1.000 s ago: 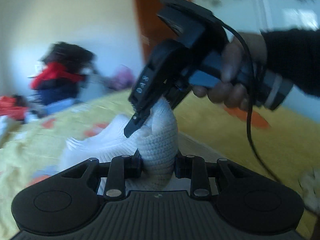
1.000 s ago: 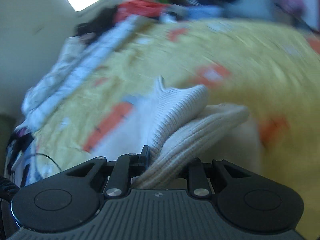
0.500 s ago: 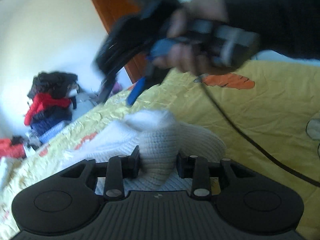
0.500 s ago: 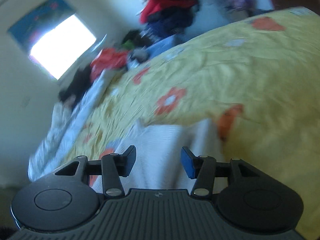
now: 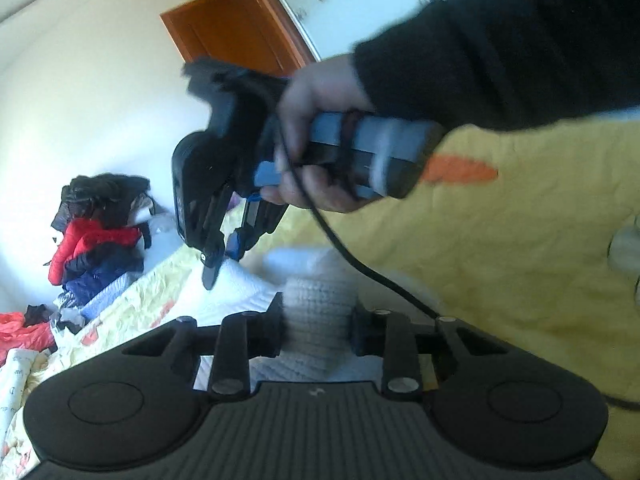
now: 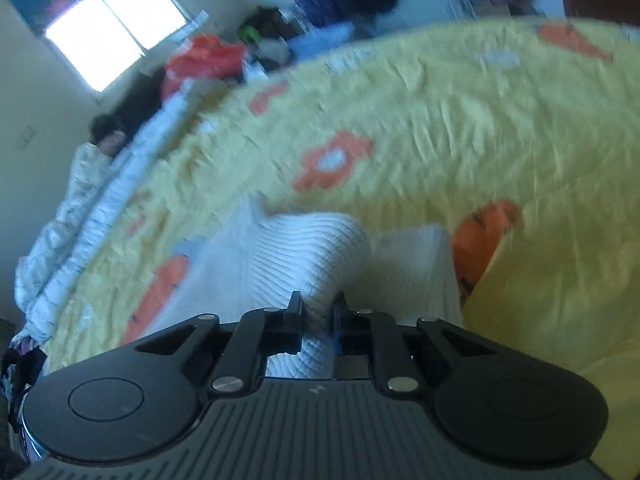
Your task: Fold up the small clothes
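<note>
A white knitted garment (image 5: 244,292) lies bunched on the yellow bed cover (image 5: 520,264). My left gripper (image 5: 318,314) is closing, and its pads press on a raised fold of the knit. In the left wrist view a hand in a black sleeve holds my right gripper (image 5: 218,266), whose tips point down onto the garment's far part. In the right wrist view my right gripper (image 6: 317,309) is closing and pinches a narrow ridge of the white knit (image 6: 296,252). Most of the garment under both grippers is hidden.
The yellow cover (image 6: 480,120) with orange flowers spreads wide to the right. A heap of red and dark clothes (image 5: 100,236) sits beyond the bed. A white quilt (image 6: 80,208) runs along the left edge. A brown wardrobe (image 5: 240,32) stands behind. A black cable (image 5: 360,268) hangs across.
My right gripper let go of the knit, stood open above it, then came down and closed on a fold again. My left gripper kept its hold and rolled.
</note>
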Action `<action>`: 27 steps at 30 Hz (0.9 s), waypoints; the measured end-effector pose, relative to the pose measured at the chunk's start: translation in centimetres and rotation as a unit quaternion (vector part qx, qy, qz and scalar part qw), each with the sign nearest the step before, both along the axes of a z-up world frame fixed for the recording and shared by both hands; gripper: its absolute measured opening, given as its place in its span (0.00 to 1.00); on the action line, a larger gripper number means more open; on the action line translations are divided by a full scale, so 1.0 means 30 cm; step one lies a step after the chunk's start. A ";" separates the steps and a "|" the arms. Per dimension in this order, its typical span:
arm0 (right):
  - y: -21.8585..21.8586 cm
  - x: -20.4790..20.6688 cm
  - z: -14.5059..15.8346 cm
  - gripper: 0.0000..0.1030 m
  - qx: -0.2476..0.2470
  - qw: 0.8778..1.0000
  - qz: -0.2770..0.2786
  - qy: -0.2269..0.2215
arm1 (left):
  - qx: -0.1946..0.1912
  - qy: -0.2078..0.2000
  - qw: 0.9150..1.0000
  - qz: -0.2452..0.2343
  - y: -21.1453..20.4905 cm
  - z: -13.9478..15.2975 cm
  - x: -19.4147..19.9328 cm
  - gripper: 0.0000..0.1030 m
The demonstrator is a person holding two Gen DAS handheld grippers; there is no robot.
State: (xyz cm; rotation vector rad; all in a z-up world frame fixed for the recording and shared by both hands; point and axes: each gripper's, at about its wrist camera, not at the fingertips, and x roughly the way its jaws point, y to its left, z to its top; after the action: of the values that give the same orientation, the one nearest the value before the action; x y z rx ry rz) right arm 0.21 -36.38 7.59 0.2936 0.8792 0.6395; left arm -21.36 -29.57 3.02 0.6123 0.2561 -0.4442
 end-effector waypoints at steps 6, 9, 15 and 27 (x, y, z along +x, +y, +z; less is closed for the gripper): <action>-0.129 -0.036 -0.006 0.15 -0.013 0.999 -0.029 -0.005 | 0.018 0.034 0.998 -0.043 -0.044 -0.066 -0.011 0.27; -0.162 -0.029 -0.118 0.14 -0.006 0.998 -0.052 0.022 | 0.057 -0.027 0.996 -0.060 -0.068 -0.152 -0.048 0.27; -0.151 -0.055 -0.113 0.40 0.018 0.997 -0.074 0.018 | -0.009 -0.013 0.998 -0.059 0.015 -0.049 -0.067 0.33; -0.159 -0.398 0.049 0.59 0.031 0.996 -0.068 -0.055 | -0.016 0.011 0.992 0.122 0.461 -0.084 -0.167 0.53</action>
State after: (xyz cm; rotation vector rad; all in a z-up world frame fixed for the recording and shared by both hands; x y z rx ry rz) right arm -11.72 -41.14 9.05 0.3680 0.7281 0.5531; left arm -26.37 -15.75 0.50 0.5368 0.3390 -0.2185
